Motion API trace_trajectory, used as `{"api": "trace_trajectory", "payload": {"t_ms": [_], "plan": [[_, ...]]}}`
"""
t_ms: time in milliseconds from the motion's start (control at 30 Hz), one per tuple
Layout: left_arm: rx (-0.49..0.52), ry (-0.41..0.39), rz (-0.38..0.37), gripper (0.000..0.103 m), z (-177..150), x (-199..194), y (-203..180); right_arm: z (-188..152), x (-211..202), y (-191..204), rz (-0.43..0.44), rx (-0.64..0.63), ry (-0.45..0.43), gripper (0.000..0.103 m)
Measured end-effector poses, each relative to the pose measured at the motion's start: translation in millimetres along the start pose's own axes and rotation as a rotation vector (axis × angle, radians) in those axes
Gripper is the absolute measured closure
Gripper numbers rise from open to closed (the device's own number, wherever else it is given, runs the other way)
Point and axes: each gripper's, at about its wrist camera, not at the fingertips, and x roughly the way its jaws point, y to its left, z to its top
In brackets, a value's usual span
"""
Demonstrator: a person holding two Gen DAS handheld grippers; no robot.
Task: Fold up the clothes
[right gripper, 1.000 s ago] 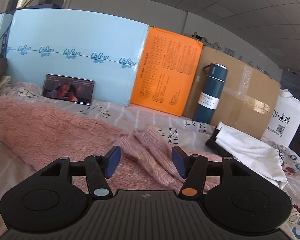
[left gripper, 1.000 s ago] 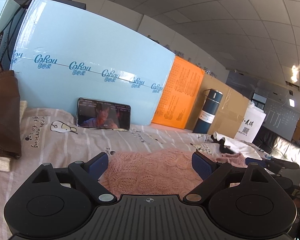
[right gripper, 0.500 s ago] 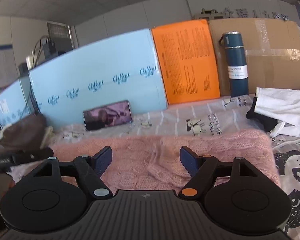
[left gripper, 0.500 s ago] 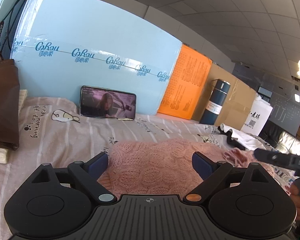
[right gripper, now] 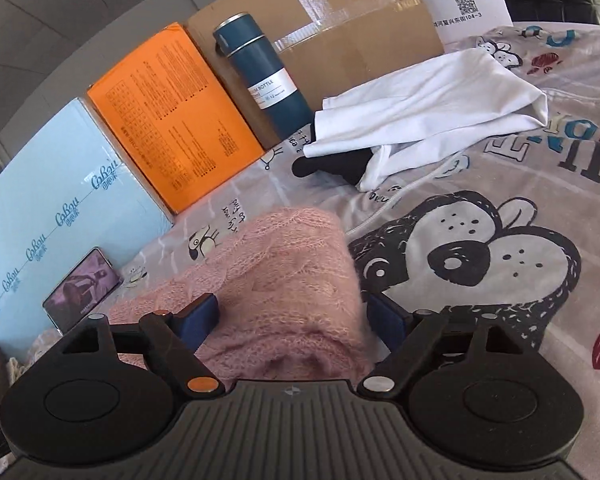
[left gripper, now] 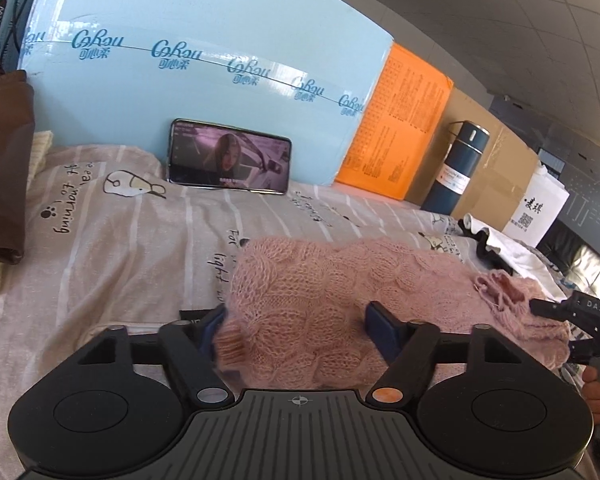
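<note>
A pink knitted sweater [left gripper: 340,292] lies bunched on the printed bed sheet [left gripper: 120,240]. My left gripper [left gripper: 298,330] is open, its blue pads on either side of the sweater's left end, which lies between the jaws. My right gripper [right gripper: 294,320] is open too, its jaws straddling the sweater's right end [right gripper: 284,272]. The right gripper's body also shows at the right edge of the left wrist view [left gripper: 580,316], held by a hand.
A phone [left gripper: 230,157] leans on a light blue box [left gripper: 204,52] at the back. An orange box [right gripper: 168,112], a dark blue bottle [right gripper: 266,80] and a cardboard box [right gripper: 340,20] stand along the back. White and black clothes [right gripper: 420,104] lie beside the sweater. A brown bag [left gripper: 0,168] sits left.
Both grippers have moved down and forward onto the sweater's two ends. The right gripper has rolled and swung to face the right side of the bed. Both stay open.
</note>
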Motion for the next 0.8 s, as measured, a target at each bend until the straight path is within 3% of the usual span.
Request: {"api": "trace_trajectory", "payload": {"t_ms": [33, 167, 367, 533, 600, 667, 733, 800], "plan": [[0.001, 0.009, -0.012, 0.067, -0.1, 2.0, -0.7, -1.5, 2.1, 1.2, 0.018, 0.006, 0.015, 0.039], [0.003, -0.015, -0.057, 0.079, 0.0, -1.8, -3.3, -5.9, -4.1, 6.5, 0.035, -0.025, -0.020, 0.070], [-0.024, -0.083, -0.165, 0.081, 5.7, -29.7, -17.0, -0.7, -40.2, 6.2, 0.110, -0.024, -0.137, 0.080], [0.021, -0.077, -0.251, 0.079, -2.6, -53.6, -42.2, 13.8, -79.1, 0.2, 0.084, -0.047, -0.236, 0.081], [0.086, -0.027, -0.200, 0.073, -8.9, -46.7, -51.9, 16.1, -82.5, -2.5, 0.037, -0.079, -0.241, 0.081], [0.126, -0.007, -0.118, 0.054, -12.3, -40.4, -55.6, 12.2, -80.2, -2.4, -0.013, -0.127, -0.235, 0.081], [0.125, -0.024, -0.029, 0.019, -11.6, -41.2, -53.2, 4.5, -76.7, -0.4, -0.058, -0.181, -0.234, 0.080], [0.113, -0.077, 0.014, 0.011, -8.2, -47.1, -46.3, -2.7, -76.0, 4.9, -0.082, -0.237, -0.254, 0.080]]}}
